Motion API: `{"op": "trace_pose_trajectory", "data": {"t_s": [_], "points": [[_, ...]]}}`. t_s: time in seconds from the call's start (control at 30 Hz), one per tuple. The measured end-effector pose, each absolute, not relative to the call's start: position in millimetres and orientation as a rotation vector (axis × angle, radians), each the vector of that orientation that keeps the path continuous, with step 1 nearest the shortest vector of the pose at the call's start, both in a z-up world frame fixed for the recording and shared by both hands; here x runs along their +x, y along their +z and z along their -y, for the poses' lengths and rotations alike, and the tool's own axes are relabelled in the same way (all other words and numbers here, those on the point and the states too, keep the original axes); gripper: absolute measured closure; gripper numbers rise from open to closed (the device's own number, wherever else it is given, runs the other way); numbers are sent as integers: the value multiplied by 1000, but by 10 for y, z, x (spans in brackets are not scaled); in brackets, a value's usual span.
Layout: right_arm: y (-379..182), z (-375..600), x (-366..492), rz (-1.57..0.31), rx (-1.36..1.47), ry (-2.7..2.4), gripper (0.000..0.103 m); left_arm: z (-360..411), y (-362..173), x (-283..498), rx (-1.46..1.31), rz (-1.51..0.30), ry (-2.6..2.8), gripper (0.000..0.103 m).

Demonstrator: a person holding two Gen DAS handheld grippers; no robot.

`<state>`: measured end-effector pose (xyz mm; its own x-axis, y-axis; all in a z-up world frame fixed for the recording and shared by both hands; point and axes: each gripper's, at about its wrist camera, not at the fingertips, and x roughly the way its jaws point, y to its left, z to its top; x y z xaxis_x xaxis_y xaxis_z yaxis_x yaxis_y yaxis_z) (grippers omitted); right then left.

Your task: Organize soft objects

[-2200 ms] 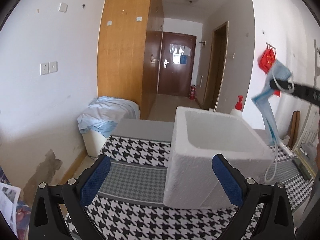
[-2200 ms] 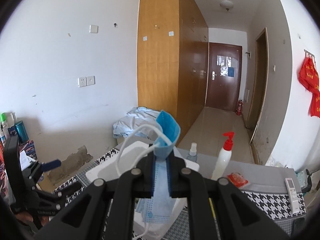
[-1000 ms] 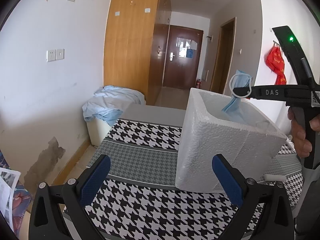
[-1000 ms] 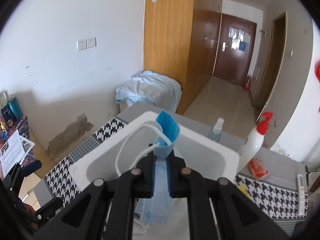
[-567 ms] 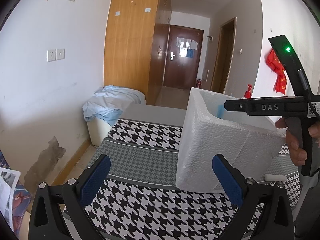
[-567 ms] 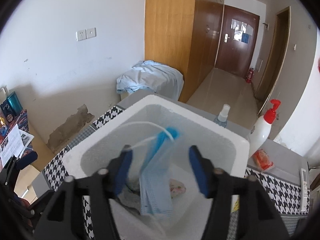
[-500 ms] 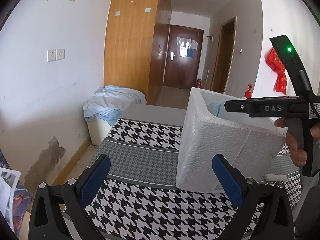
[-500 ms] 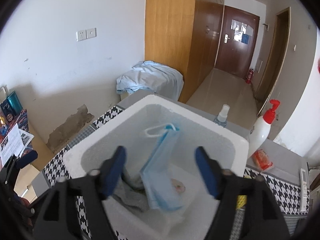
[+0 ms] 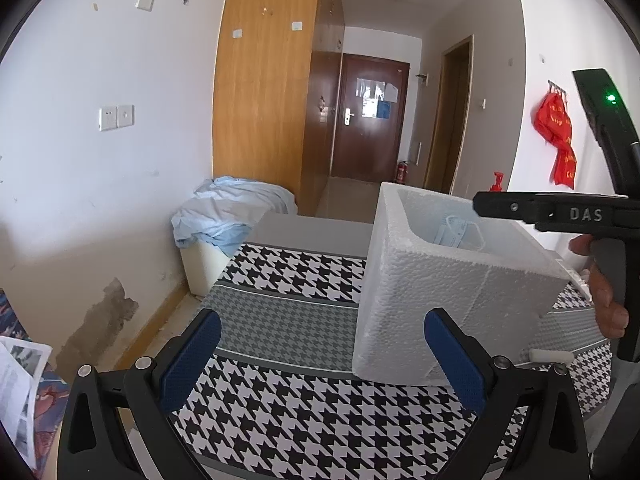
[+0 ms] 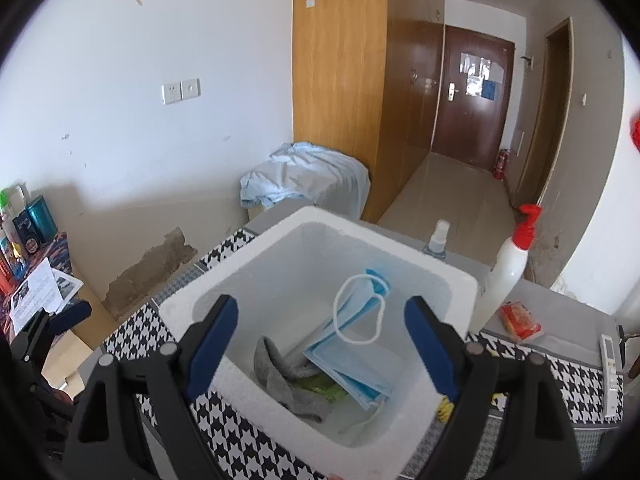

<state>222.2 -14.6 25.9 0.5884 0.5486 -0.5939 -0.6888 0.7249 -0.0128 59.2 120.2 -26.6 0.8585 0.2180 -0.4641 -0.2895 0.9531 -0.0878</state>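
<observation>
A white foam box stands on the houndstooth tablecloth. In the right wrist view a blue face mask lies inside it, leaning on the far wall, next to a grey sock and something green. My right gripper is open and empty just above the box. In the left wrist view the box stands ahead to the right, with the mask's edge showing inside. My left gripper is open and empty, left of the box. The right gripper reaches over the box's rim there.
Behind the box stand a white pump bottle with a red top and a small spray bottle. A red packet and a remote control lie at the right. A blue sheet covers a bin by the wall.
My right gripper lowered the mask into the foam box, then opened. The mask dropped and now lies inside the box. My left gripper stayed open and hardly moved.
</observation>
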Motion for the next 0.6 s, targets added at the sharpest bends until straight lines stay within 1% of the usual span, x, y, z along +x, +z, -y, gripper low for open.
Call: {"op": "trace_pose_trajectory", "data": {"t_s": [0.6], "points": [[457,655,1820,-513,-199,716,14,-927,-39,428,-126,-422,234,1]]}}
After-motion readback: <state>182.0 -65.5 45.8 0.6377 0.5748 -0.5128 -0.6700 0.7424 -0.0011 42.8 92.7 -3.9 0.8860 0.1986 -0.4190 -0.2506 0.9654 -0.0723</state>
